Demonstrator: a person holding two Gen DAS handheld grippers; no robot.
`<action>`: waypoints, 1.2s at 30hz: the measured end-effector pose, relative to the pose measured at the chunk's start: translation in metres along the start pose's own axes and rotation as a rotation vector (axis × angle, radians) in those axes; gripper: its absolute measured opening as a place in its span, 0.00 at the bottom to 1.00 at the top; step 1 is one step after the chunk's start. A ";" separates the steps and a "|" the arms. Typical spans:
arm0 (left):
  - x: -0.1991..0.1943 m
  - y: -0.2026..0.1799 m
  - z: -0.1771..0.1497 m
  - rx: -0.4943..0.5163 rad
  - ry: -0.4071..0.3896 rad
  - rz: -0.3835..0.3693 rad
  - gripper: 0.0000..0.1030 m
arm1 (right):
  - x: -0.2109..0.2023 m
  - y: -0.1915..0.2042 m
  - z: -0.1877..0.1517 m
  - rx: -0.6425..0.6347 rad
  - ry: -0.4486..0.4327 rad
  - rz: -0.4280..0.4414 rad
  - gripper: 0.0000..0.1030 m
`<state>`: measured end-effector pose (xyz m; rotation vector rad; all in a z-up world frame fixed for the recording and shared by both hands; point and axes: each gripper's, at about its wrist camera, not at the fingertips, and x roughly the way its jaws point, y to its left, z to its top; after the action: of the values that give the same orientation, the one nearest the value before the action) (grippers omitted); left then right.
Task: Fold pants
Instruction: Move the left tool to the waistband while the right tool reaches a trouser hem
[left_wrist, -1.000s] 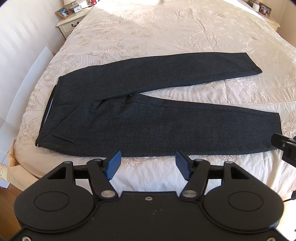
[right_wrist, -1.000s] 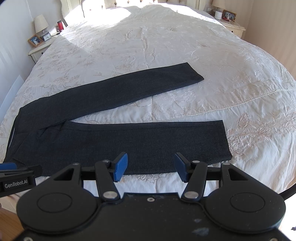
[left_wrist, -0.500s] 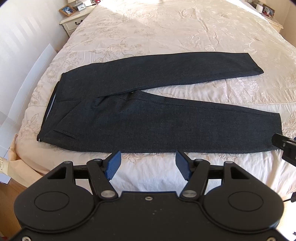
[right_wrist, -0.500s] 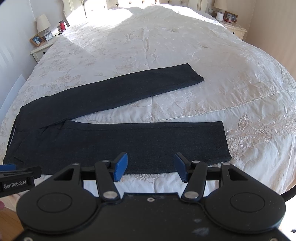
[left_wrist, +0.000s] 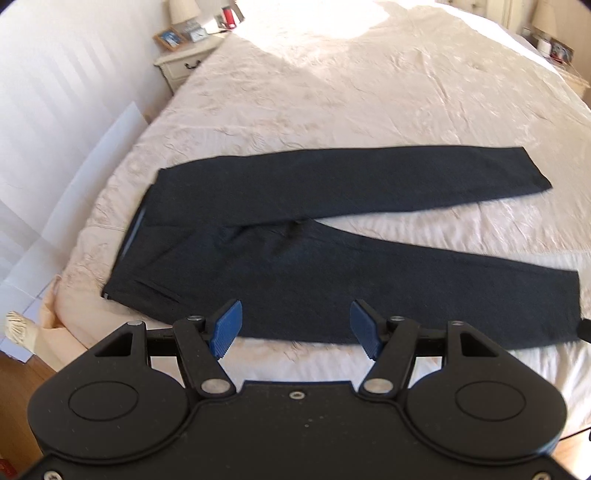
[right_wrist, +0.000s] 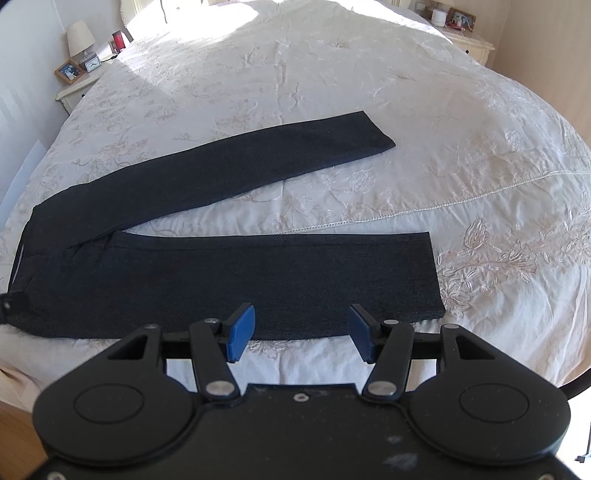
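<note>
The left gripper (left_wrist: 295, 328) has swung and lifted since half a second ago: its view now takes in more of the head of the bed, with the bedside cabinet (left_wrist: 184, 66) further in from the edge at 11 o'clock, and the picture is slightly smeared. The right gripper (right_wrist: 301, 330) has hardly shifted, easing only a touch nearer the cloth. Both pairs of blue fingers (left_wrist: 225, 328) stand wide apart and hold nothing, hanging just over the near edge of the dark trousers (left_wrist: 332, 251), not touching them as far as I can tell. The trousers lie flat and unfolded on the bed (left_wrist: 369, 92), waistband toward 9 o'clock, the two legs splayed in a narrow V toward 3 o'clock, the near leg running along the bed's foot edge and the far leg angled up toward 2 o'clock. From the right gripper's side the near leg's hem (right_wrist: 434, 273) ends at about 3 o'clock of centre. The bed wears a cream embroidered bedspread (right_wrist: 480, 184) with flower patterns, and sun falls bright across its far half. A lamp (right_wrist: 79, 37), a small clock (right_wrist: 92, 63) and a framed photograph (right_wrist: 69, 72) stand on the cabinet at 10 o'clock; another cabinet (right_wrist: 469, 42) sits at 1 o'clock. A strip of wooden floor (left_wrist: 22, 376) shows at 8 o'clock.
</note>
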<state>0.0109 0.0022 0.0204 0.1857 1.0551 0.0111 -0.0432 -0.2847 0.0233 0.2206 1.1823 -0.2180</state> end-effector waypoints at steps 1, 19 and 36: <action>0.002 0.002 0.003 -0.001 -0.001 0.006 0.65 | 0.003 -0.004 0.002 0.004 0.007 -0.004 0.57; 0.084 0.029 0.083 0.029 -0.051 0.046 0.65 | 0.077 -0.011 0.084 0.009 0.064 -0.136 0.57; 0.206 0.070 0.191 0.027 -0.080 0.071 0.63 | 0.182 0.027 0.190 0.107 -0.001 -0.110 0.55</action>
<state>0.2834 0.0637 -0.0547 0.2457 0.9693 0.0533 0.1989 -0.3217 -0.0758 0.2493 1.1839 -0.3781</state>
